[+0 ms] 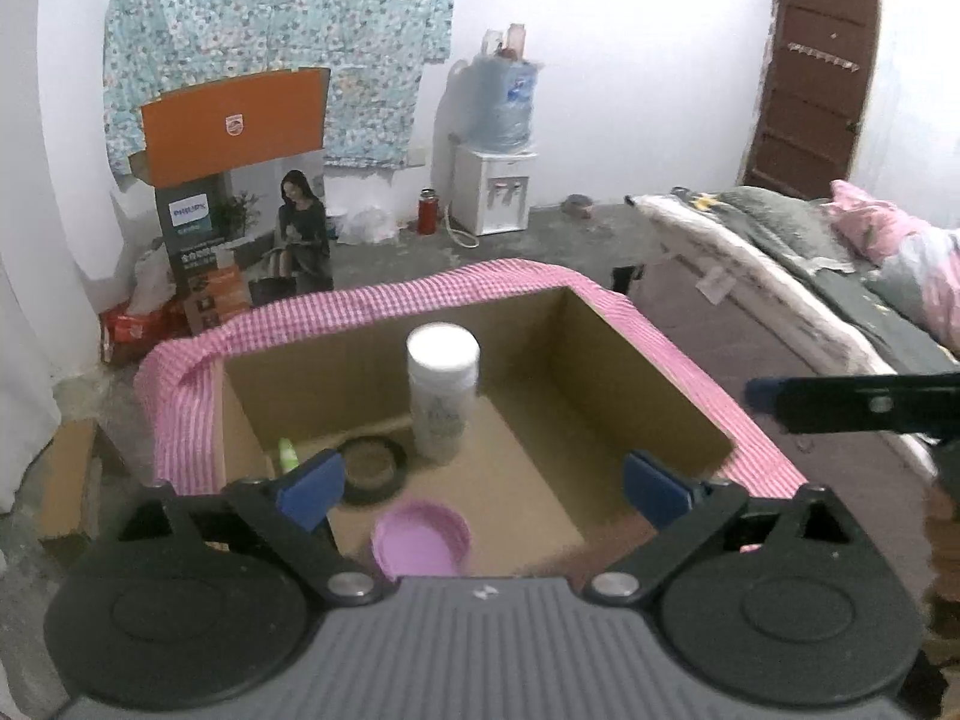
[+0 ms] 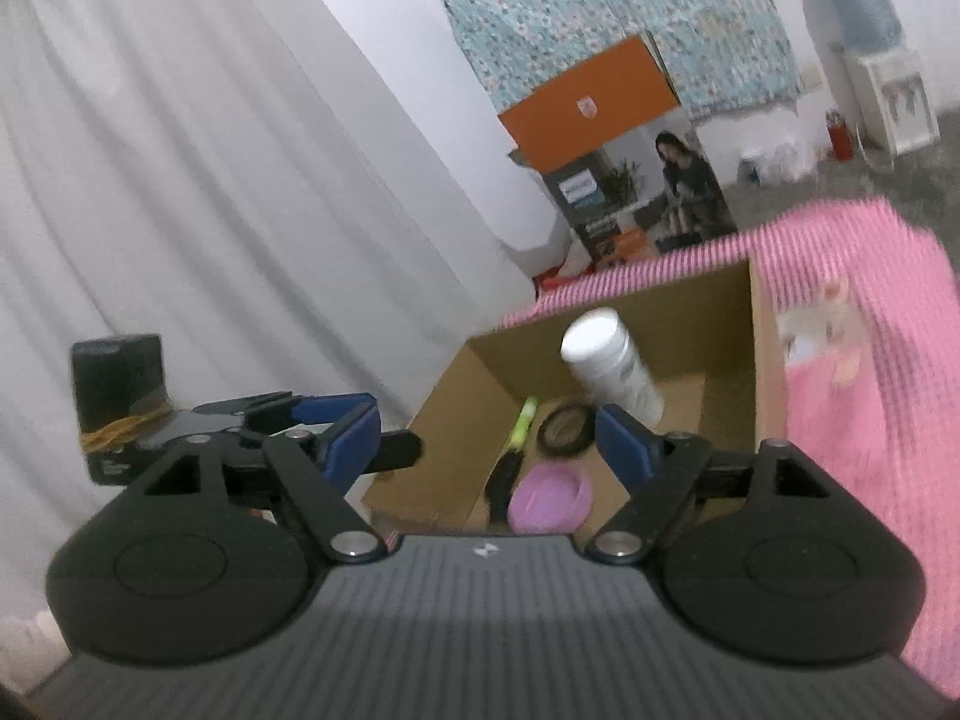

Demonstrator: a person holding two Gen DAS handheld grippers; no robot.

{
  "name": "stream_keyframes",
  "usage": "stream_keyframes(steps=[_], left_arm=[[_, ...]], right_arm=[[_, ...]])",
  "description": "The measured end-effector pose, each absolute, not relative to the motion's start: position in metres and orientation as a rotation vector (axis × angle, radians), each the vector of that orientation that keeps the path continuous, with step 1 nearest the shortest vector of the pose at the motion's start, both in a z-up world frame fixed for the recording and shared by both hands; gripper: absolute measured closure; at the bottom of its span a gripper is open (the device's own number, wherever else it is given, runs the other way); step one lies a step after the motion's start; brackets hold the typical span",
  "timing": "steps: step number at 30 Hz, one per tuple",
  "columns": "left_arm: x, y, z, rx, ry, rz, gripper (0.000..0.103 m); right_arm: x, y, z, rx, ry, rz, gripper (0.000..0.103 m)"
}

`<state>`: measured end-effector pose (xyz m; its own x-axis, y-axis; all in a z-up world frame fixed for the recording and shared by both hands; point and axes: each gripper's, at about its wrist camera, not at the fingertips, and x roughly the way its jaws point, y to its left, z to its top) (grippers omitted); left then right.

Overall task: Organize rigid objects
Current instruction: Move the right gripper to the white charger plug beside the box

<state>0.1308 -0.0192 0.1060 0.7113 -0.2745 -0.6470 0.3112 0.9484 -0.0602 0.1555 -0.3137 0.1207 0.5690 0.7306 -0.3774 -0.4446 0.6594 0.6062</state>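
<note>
The tall printed carton (image 1: 198, 222) beside the wall reads "PHILIPS" on its dark panel.

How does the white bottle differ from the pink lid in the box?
The white bottle stands upright and tall; the pink lid lies flat and low on the box floor. The bottle is white with a faint printed label; the lid is plain pink-purple. The bottle sits toward the middle of the cardboard box; the lid lies at the near edge. Both are round, rest inside the same box, and neither is held.
</note>
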Motion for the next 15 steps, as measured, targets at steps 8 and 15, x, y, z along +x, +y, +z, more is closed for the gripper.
stream_keyframes(steps=[8, 15], left_arm=[[0.069, -0.024, 0.073, 0.054, 0.718, -0.348, 0.002], [0.051, -0.041, 0.038, 0.067, 0.747, -0.392, 0.002]], right_arm=[[0.12, -0.287, 0.068, 0.568, 0.784, 0.728, 0.024], [0.125, -0.27, 0.036, 0.606, 0.874, 0.706, 0.024]])
